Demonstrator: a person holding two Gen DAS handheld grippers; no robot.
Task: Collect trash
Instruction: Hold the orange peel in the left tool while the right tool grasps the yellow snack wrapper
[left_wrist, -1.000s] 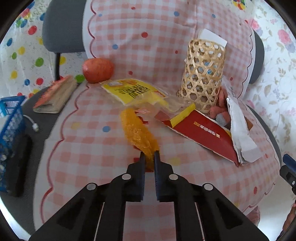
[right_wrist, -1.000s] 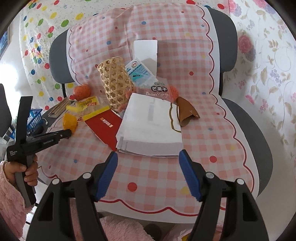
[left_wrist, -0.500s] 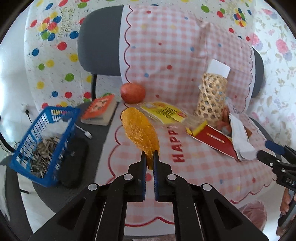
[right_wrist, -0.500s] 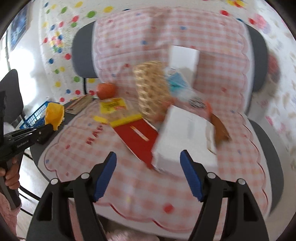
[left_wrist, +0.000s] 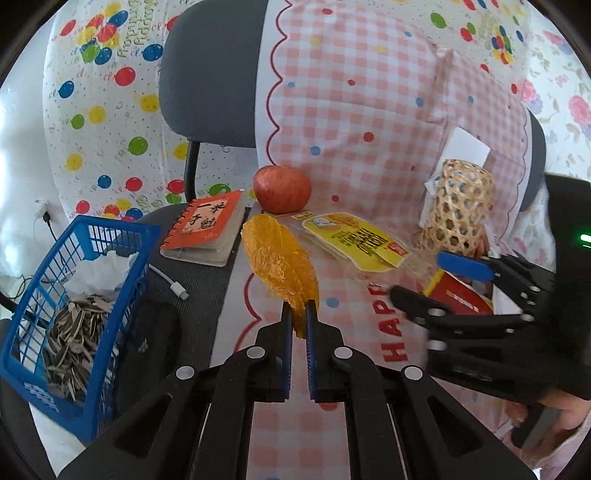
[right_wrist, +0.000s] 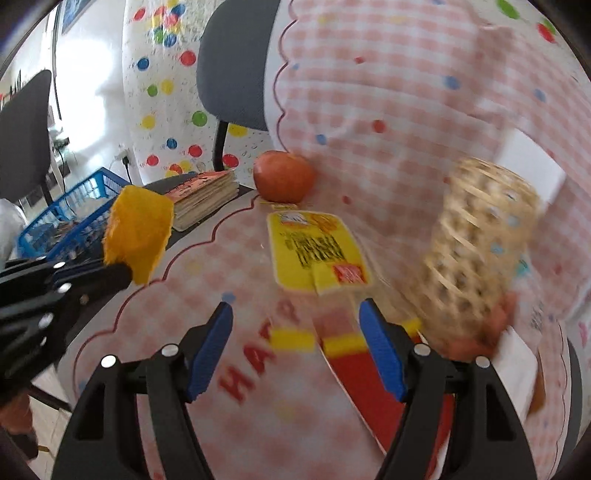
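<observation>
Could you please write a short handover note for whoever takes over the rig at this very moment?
Left gripper: shut on the orange peel, held in the air above the cloth's edge.
Right gripper: open, empty, over the checked cloth facing the yellow wrapper.
Blue basket: to the left, holds seed shells and crumpled paper.
Left to do: drop the peel in the basket, then likely the yellow wrapper and red packet. The apple and notebook look like non-trash.

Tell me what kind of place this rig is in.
Likely a home room dressed up for recording, not a lab. An office chair draped in a pink gingham cloth serves as the work surface, balloon-print sheeting covers the wall, and a blue basket holds seed shells.
</observation>
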